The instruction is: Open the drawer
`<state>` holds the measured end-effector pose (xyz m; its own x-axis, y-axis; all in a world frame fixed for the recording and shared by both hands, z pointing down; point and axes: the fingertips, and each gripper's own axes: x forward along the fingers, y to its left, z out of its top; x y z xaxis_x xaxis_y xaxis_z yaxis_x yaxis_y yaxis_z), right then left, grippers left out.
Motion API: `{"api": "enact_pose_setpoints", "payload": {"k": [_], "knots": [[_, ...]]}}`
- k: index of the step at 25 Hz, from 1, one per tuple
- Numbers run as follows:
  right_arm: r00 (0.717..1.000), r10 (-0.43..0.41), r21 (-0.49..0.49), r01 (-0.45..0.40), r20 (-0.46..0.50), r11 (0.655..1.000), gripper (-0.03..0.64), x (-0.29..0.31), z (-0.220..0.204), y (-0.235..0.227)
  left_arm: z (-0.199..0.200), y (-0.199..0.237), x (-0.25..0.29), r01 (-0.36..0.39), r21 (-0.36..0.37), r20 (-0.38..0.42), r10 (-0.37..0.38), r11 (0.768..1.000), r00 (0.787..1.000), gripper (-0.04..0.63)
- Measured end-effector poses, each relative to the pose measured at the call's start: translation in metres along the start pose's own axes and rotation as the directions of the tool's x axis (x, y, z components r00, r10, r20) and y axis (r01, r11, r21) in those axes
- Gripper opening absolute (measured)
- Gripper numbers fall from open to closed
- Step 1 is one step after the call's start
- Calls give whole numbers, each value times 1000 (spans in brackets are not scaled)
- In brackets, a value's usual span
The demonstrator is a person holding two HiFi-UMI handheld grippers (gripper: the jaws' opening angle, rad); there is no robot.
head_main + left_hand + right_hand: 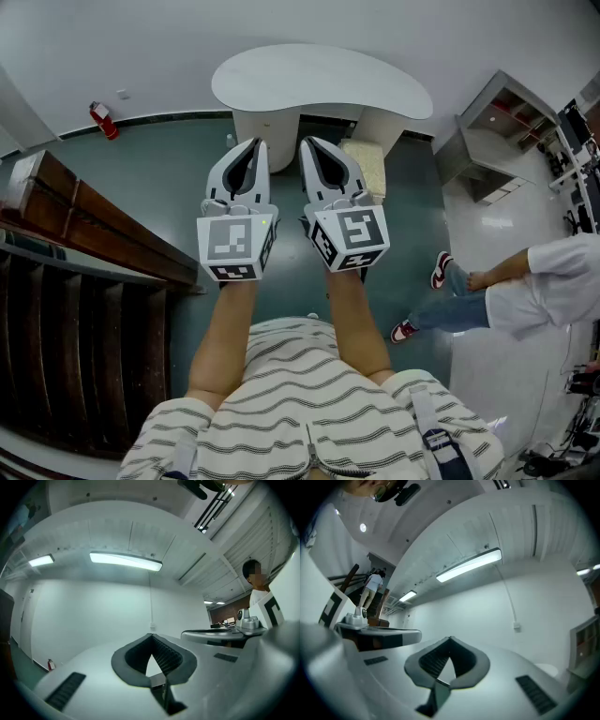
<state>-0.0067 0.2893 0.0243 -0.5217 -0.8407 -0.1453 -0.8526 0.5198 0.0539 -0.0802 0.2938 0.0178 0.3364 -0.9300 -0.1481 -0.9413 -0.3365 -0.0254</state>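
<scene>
Nothing begun: left gripper (252,144) and right gripper (314,143) hover side by side, jaws pinched together and empty, short of the white desk (319,80); the drawer is untouched.

L gripper (251,148), R gripper (315,146): shut, parallel.

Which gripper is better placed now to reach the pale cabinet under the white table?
Probably the right. The right gripper is nearest the pale cabinet under the white table; the left gripper points at the table's base. Both are shut and empty, side by side.
</scene>
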Motion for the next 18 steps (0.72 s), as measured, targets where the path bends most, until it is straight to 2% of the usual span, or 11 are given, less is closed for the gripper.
{"api": "enact_pose_setpoints", "payload": {"k": [10, 18], "knots": [[1000, 18, 16, -18, 20, 1000, 12, -27, 6, -33, 0, -40, 7, -26, 27, -1, 26, 999, 1000, 5], [1000, 19, 28, -19, 20, 999, 14, -56, -4, -75, -18, -76, 7, -96, 41, -17, 97, 995, 995, 5]]}}
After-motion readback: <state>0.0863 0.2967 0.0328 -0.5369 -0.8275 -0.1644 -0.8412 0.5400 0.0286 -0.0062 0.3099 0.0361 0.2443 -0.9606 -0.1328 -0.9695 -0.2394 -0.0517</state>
